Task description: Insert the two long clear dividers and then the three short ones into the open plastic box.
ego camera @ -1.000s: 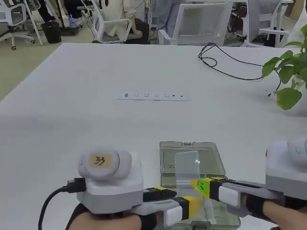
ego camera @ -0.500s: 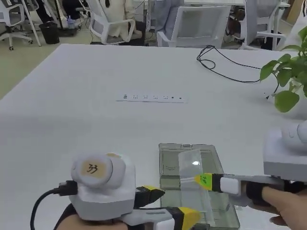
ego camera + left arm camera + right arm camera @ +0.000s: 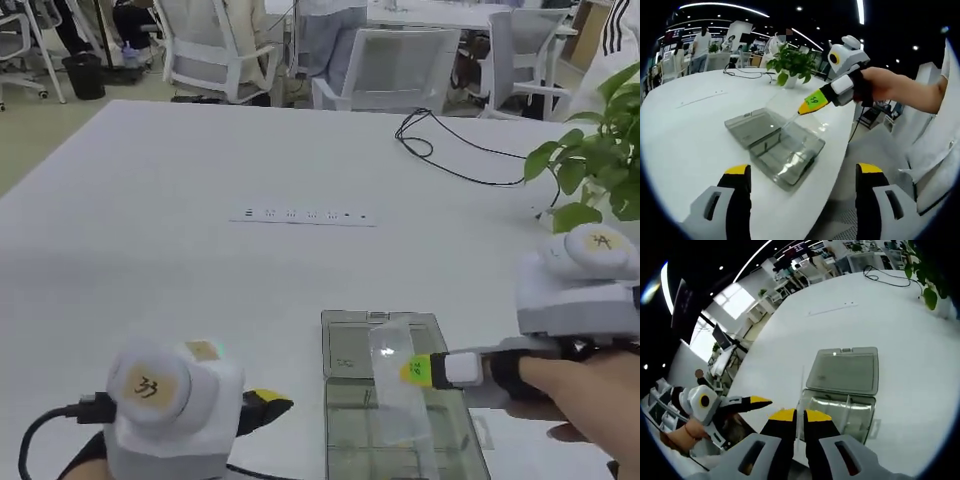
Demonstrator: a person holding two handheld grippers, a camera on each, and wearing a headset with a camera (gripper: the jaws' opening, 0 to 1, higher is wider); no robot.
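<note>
The open clear plastic box [image 3: 350,430] lies near the table's front edge, its lid [image 3: 345,350] folded flat on the far side. My right gripper [image 3: 412,371] comes in from the right and is shut on a clear divider [image 3: 392,395], held tilted above the box. In the right gripper view the divider [image 3: 801,385] stands edge-on between the shut jaws of the gripper [image 3: 796,415], over the box [image 3: 840,412]. My left gripper [image 3: 262,406] sits left of the box, apart from it. Its own view shows the gripper [image 3: 802,172] open and holding nothing, facing the box [image 3: 785,150] and the right gripper [image 3: 812,102].
A white power strip [image 3: 305,215] lies mid-table beyond the box. A black cable [image 3: 440,150] loops at the far right, next to a green plant [image 3: 590,170]. Office chairs [image 3: 395,70] stand past the far edge. The table's near edge [image 3: 840,145] runs close by the box.
My left gripper has drawn back to the left, away from the divider and the box. The right gripper keeps hold of the divider over the box. The head camera has shifted.
</note>
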